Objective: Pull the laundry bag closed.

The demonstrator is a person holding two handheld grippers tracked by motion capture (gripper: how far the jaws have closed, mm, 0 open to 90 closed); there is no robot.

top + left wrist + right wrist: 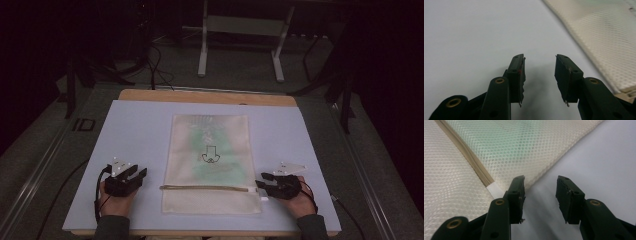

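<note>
Both claws stood with jaws apart, empty: left claw (pixel 131 176) on bare surface (pixel 140 125) well left of the mesh bag (pixel 210 160), right claw (pixel 264 184) beside its zipper (pixel 200 188) end. Bag's greenish contents stayed indistinct.

I work in a dim lab or studio: a pale board (pixel 140 125) on a table, cables (pixel 155 65) across carpet, a metal stand (pixel 240 45) behind.
</note>
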